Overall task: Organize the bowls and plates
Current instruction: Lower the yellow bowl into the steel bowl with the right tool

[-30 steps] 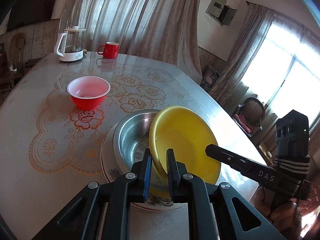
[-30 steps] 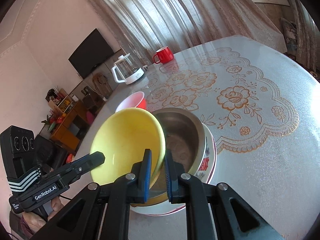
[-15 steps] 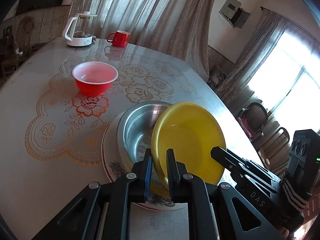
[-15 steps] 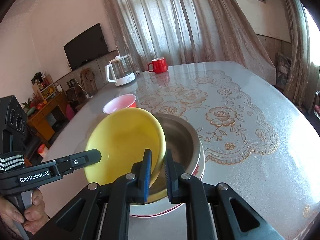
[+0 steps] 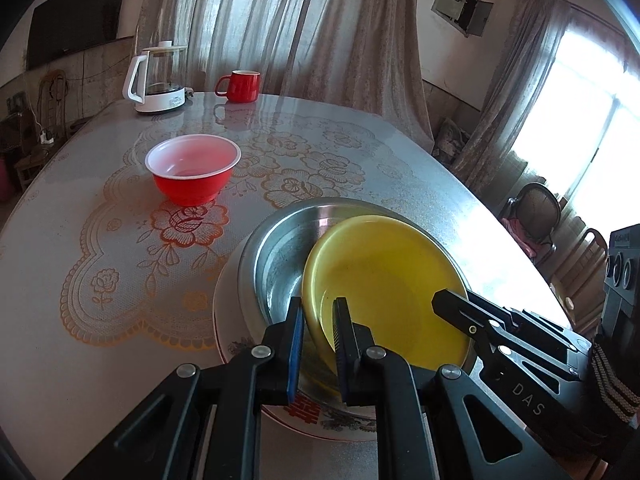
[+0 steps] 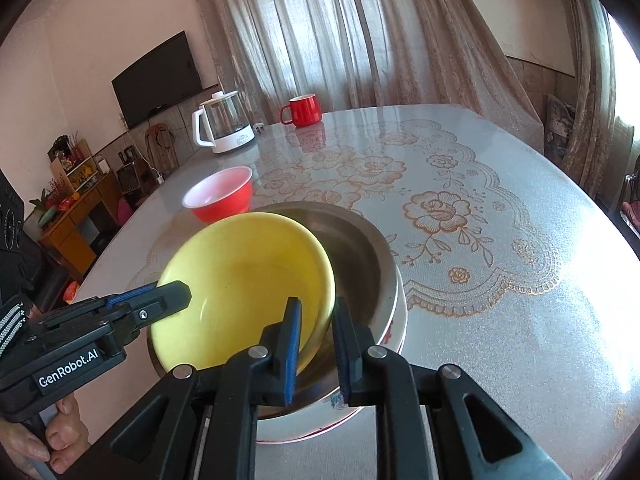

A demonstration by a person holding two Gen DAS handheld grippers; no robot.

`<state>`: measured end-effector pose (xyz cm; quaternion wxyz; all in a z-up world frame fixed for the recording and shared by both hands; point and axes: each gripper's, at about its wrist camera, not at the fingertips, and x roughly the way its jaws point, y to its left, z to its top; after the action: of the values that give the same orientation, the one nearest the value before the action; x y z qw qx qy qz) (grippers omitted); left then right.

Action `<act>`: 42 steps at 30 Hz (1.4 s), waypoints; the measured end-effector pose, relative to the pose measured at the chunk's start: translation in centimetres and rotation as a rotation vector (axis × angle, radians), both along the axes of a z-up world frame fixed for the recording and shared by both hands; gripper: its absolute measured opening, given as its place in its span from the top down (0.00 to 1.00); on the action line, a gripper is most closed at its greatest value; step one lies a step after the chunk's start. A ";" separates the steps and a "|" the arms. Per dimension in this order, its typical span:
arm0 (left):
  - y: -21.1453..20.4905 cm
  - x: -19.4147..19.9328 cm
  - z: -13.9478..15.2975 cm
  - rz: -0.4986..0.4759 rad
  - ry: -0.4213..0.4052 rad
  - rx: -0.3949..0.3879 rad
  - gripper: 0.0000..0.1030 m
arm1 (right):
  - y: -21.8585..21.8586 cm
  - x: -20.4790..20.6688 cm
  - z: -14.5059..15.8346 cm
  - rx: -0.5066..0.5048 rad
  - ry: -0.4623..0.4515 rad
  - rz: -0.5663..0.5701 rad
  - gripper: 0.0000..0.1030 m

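A yellow bowl (image 5: 384, 276) lies tilted inside a steel bowl (image 5: 280, 248), which sits on a white patterned plate (image 5: 232, 340). My left gripper (image 5: 318, 320) is shut on the yellow bowl's left rim. My right gripper (image 6: 316, 320) is shut on its right rim (image 6: 326, 280). Each gripper shows in the other's view: the right one (image 5: 452, 300) and the left one (image 6: 176, 290). The steel bowl (image 6: 360, 256) and plate (image 6: 400, 320) also show in the right wrist view. A red bowl (image 5: 193, 174) stands apart on the table, also seen in the right wrist view (image 6: 220, 198).
A white kettle (image 5: 158, 80) and a red mug (image 5: 242, 86) stand at the far side of the table (image 5: 80, 240). The table's right edge (image 5: 500, 220) runs close to the stack. Chairs (image 5: 536, 208) stand beyond it.
The yellow bowl has come down and tipped flatter into the steel bowl, both grippers still on its rim.
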<state>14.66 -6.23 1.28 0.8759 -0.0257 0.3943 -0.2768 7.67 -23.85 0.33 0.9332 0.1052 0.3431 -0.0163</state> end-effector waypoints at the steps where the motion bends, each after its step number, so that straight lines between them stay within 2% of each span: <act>1: 0.1 0.1 -0.1 -0.002 0.007 -0.008 0.87 | 0.1 0.0 0.1 -0.017 -0.001 0.001 0.85; 4: 0.1 0.4 -0.3 0.009 0.018 -0.013 0.87 | 0.1 0.0 0.1 -0.027 0.000 0.005 0.85; 10: -0.3 0.3 -0.1 0.018 -0.009 0.002 0.87 | 0.3 0.5 -0.1 -0.041 0.005 -0.003 0.84; 13: -0.5 0.7 0.1 0.017 -0.014 0.007 0.87 | 0.5 1.0 -0.1 -0.059 0.012 0.008 0.81; 16: -0.7 0.8 0.0 0.014 -0.002 0.014 0.87 | 0.5 1.2 0.0 -0.045 0.016 0.020 0.70; 22: -0.5 0.6 -0.4 0.029 -0.017 0.034 0.86 | 1.0 1.1 -0.2 -0.075 0.008 0.034 0.69; 27: -0.3 0.4 -0.2 0.038 -0.031 0.036 0.82 | 1.7 1.1 -0.3 -0.115 0.002 0.053 0.62; 32: -0.1 -0.1 0.2 0.046 -0.052 0.022 0.70 | 2.2 0.9 -0.3 -0.144 -0.003 0.055 0.59; 38: 0.0 -0.8 0.5 0.056 -0.090 0.033 0.67 | 2.7 0.9 -0.5 -0.175 -0.008 0.076 0.49; 39: 0.0 -1.0 0.5 0.060 -0.098 0.038 0.64 | 2.8 0.9 -0.5 -0.180 -0.009 0.080 0.48; 40: 0.0 -1.1 0.5 0.068 -0.104 0.044 0.57 | 2.9 0.9 -0.5 -0.182 -0.010 0.081 0.47; 42: 0.3 -1.3 0.5 0.078 -0.102 0.040 0.53 | 2.9 0.9 -0.6 -0.180 -0.014 0.083 0.45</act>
<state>13.41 -5.92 1.80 0.9054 -0.0090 0.3532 -0.2356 8.60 -20.93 -0.23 0.9412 0.0067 0.3378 -0.0078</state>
